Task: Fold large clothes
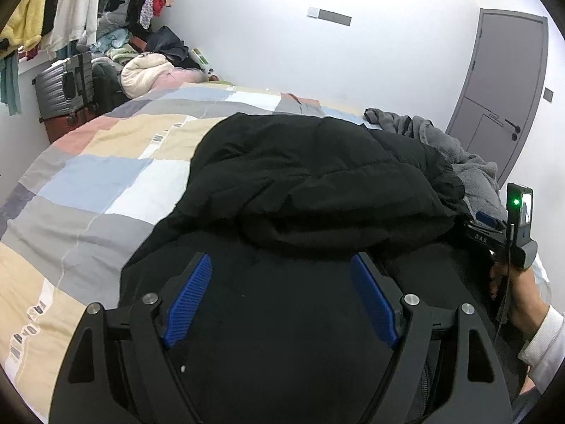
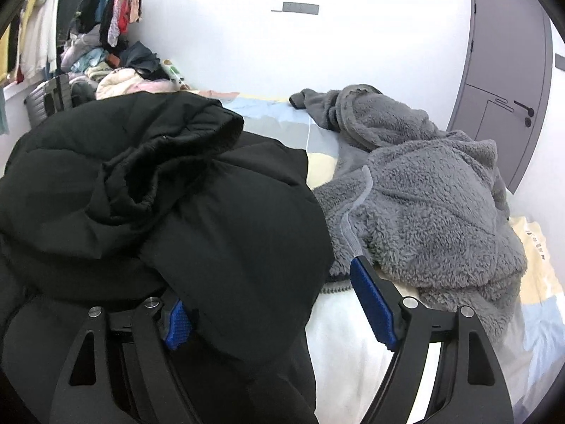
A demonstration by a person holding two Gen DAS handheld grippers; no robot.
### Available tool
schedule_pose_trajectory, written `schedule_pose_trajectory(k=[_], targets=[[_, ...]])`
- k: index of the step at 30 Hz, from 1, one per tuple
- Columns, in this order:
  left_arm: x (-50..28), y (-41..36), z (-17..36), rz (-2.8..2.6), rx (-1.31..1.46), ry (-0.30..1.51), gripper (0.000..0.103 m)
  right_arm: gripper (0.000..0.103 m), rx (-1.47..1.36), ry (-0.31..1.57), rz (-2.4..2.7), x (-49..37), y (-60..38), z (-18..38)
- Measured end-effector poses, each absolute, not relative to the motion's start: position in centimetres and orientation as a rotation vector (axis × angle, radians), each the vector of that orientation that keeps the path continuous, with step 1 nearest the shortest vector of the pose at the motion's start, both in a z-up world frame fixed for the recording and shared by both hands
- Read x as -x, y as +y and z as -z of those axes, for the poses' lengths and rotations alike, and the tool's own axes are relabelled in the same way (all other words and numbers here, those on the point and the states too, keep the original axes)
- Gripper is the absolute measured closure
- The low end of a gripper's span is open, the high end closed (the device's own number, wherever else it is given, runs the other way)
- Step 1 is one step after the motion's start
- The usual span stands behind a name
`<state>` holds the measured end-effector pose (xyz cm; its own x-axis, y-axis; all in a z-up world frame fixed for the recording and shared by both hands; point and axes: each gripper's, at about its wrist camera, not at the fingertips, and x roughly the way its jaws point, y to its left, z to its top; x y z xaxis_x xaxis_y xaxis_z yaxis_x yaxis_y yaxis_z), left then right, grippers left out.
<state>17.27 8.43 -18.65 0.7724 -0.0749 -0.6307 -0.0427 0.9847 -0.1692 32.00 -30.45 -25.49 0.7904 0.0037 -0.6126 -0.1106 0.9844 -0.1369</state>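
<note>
Both jaw pairs are held wide with nothing gripped, left gripper (image 1: 280,265) over the jacket (image 1: 317,176), right gripper (image 2: 268,282) straddling its right edge; jacket is bunched nearest on the bed (image 1: 88,183), partly folded at most, fleece (image 2: 423,194) farther right untouched.

Black gripper (image 1: 281,272), blue pads, white sleeve (image 1: 545,339)

You are in a home bedroom: a bed (image 1: 88,162) with a patchwork cover fills the room, clothes hang on a rail (image 1: 63,7) in the corner above suitcases (image 1: 67,84), and a grey door (image 1: 501,81) stands closed.
</note>
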Motion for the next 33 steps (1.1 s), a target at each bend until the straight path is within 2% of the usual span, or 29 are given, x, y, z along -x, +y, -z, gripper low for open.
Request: schedule_pose_trajectory(k=[6,16,23,28,33], targets=[[-16.0,9.8,16.1,0.038,0.208,0.674,0.021,0.026,0.050,0.706,-0.115,-29.5,-30.0,23.3],[-7.4,13.4,6.0,0.000,0.227,0.537,0.021,0.026,0.064,0.492,-0.248,-17.9,-28.2,9.6],[1.0,19.5,-1.2,-0.045,0.276,0.446,0.021,0.025,0.033,0.404,-0.274,-10.9,-31.7,1.4],[6.9,25.6,-5.1,-0.144,0.267,0.428,0.021,0.025,-0.009,0.401,-0.269,-7.9,-35.8,-0.9],[9.3,30.2,-4.2,-0.154,0.322,0.482,0.021,0.025,-0.064,0.444,-0.261,-6.1,-39.1,0.2]])
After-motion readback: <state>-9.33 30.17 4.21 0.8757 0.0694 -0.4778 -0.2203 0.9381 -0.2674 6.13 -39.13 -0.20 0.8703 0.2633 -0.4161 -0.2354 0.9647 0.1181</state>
